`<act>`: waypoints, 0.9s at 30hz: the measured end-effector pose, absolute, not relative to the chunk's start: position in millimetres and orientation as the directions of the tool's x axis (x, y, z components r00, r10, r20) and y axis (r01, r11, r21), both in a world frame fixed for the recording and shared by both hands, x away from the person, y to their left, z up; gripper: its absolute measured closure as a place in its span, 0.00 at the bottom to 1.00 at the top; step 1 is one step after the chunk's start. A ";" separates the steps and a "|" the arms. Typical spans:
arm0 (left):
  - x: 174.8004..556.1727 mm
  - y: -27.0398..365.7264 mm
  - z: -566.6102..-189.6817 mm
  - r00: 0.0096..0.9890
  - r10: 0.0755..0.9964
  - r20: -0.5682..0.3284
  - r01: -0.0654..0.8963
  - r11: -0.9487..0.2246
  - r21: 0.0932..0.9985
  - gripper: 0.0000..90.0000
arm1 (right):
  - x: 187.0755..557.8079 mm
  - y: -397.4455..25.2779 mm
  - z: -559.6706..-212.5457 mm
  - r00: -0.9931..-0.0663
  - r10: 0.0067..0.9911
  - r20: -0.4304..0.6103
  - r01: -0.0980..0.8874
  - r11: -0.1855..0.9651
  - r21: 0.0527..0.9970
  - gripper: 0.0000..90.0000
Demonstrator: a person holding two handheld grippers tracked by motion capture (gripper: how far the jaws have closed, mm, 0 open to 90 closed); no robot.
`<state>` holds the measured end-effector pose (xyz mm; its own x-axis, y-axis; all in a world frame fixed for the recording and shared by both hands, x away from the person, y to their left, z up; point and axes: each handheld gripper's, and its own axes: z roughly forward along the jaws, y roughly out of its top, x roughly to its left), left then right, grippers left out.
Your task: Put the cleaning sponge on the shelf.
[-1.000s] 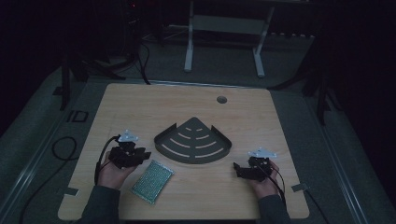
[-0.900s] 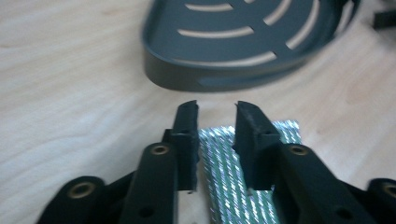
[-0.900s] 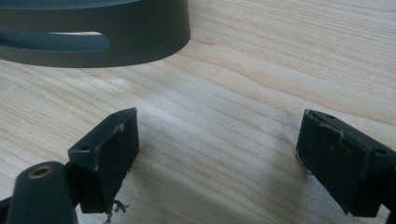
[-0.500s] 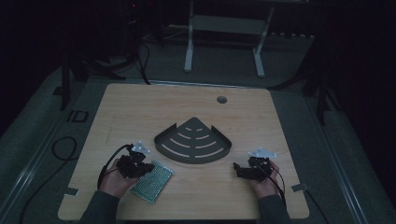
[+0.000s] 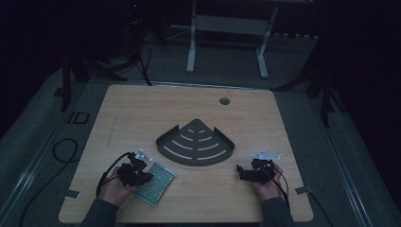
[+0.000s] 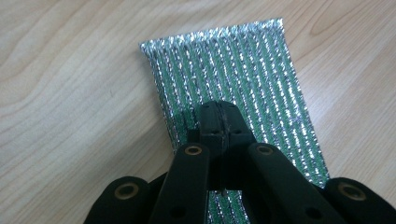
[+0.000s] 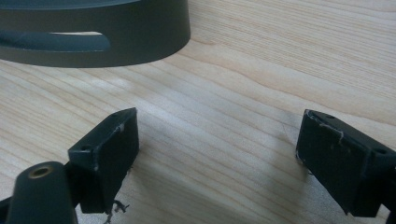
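Left gripper [image 5: 142, 174] sits at the near-left of the wooden table [image 5: 142, 118], held in the person's left hand [image 5: 116, 187]. In the left gripper view its jaws are pressed together, tips over the near part of the green-and-silver scouring pad [image 6: 233, 79]; whether they pinch any of the pad's material or just rest on top, cannot tell. The pad [image 5: 155, 183] lies flat on the table, near-left, just right of the left hand, its long side angled toward the far right. It is close to, but apart from, the near-left edge of the dark fan-shaped slotted corner shelf [image 5: 196, 143], which sits mid-table.

Right gripper [image 5: 241, 172] is at the near-right, in the right hand [image 5: 265, 184], pointing left toward the shelf. In the right gripper view its jaws stand wide apart, bare wood between them, grasping nothing. The shelf's rim wall [image 7: 116, 39] shows at the far left there, near the jaws, not touching.

A round cable hole [image 5: 224, 100] sits at the far side of the table.
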<state>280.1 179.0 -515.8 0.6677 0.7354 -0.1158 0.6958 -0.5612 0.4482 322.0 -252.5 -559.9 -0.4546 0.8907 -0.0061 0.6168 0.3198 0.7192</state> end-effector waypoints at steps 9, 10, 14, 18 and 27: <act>287.2 184.2 -517.6 0.645 0.753 -0.132 0.716 -0.533 0.451 1.00 | 322.0 -252.6 -559.9 -0.455 0.891 -0.006 0.617 0.320 0.719 0.14; 288.6 185.3 -517.7 0.641 0.756 -0.133 0.718 -0.530 0.451 1.00 | 322.0 -252.5 -559.9 -0.455 0.891 -0.006 0.617 0.320 0.719 0.14; 294.7 191.0 -518.1 0.619 0.773 -0.141 0.735 -0.506 0.451 1.00 | 322.0 -252.5 -559.9 -0.455 0.891 -0.006 0.617 0.320 0.719 0.14; 300.8 197.0 -517.4 0.602 0.787 -0.134 0.747 -0.496 0.444 1.00 | 322.0 -252.6 -559.9 -0.455 0.890 -0.007 0.616 0.321 0.719 0.14; 310.0 210.0 -516.8 0.583 0.800 -0.139 0.762 -0.480 0.435 1.00 | 322.1 -252.6 -559.9 -0.455 0.890 -0.006 0.616 0.320 0.719 0.14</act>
